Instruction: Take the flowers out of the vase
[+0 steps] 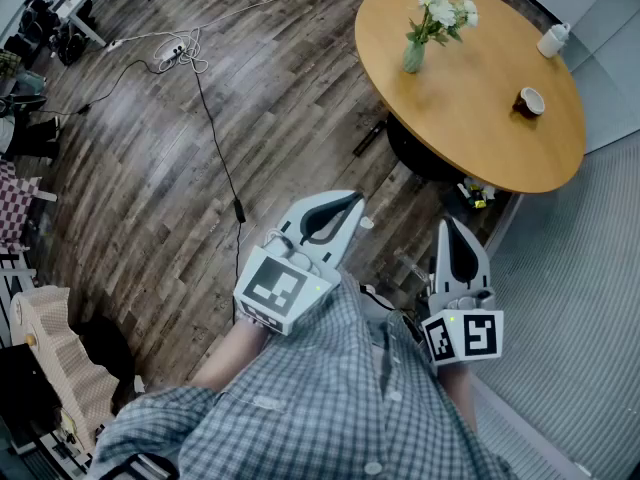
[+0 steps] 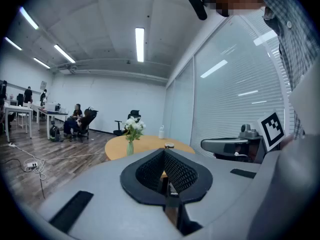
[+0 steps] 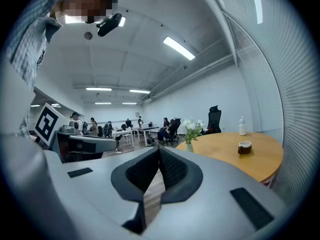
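White flowers [image 1: 440, 8] stand upright in a small pale green vase [image 1: 414, 57] on a round wooden table [image 1: 480, 118] far ahead of me. The same flowers [image 2: 133, 126] show small in the left gripper view, and the flowers [image 3: 192, 127] appear again in the right gripper view. My left gripper [image 1: 352, 204] is held close to my body over the floor, jaws shut with nothing between them. My right gripper [image 1: 449, 224] hangs beside it, also shut and empty. Both are well short of the table.
On the table stand a dark cup [image 1: 529, 101] on a saucer and a white bottle [image 1: 553, 39]. A black cable [image 1: 215, 138] and a power strip [image 1: 172, 54] lie on the wood floor. A blind-covered glass wall [image 2: 235, 94] runs along the right. People sit at desks [image 2: 75, 120] in the distance.
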{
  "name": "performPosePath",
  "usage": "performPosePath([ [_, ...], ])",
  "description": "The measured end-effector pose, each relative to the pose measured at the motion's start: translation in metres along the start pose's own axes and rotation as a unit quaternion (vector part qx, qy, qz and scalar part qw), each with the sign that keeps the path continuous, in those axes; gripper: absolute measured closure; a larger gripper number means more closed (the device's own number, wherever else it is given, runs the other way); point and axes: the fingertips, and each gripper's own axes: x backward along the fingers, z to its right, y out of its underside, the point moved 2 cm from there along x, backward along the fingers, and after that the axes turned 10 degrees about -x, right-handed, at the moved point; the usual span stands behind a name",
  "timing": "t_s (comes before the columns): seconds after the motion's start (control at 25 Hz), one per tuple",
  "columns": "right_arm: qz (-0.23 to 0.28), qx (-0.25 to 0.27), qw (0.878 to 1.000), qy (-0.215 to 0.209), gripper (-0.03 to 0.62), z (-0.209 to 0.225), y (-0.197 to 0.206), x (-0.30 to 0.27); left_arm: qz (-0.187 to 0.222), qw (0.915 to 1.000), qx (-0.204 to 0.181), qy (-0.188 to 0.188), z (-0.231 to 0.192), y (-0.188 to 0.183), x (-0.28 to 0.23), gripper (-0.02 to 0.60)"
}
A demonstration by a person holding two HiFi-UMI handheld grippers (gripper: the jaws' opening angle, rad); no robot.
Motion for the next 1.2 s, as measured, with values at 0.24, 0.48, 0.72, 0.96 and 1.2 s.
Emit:
performPosePath([
  [0.24, -0.001, 0.0, 1.0, 0.004, 0.583, 0.0, 0.001, -0.001, 0.003, 1.0, 0.0, 0.002, -0.004, -0.001, -0.002, 0.574],
  [0.48, -0.001, 0.0, 1.0, 0.013, 0.583, -0.003, 0.003, -0.002, 0.008, 0.9999, 0.003, 0.008, -0.008, 0.0, -0.003, 0.574],
  [0.72, 0.004, -0.018, 0.999, 0.031, 0.583, -0.006, 0.005, -0.004, 0.009, 0.9999, 0.0, 0.013, -0.019, 0.002, 0.004, 0.574],
  [0.96, 0.01, -0.017, 0.999, 0.042, 0.583, -0.017, 0.008, -0.014, 0.014, 0.9998, -0.002, 0.011, -0.037, 0.005, 0.015, 0.574],
  [1.2, 0.02, -0.012, 0.999, 0.047, 0.583, -0.041, 0.012, -0.022, 0.013, 0.9998, -0.005, 0.011, -0.056, 0.015, 0.035, 0.574],
])
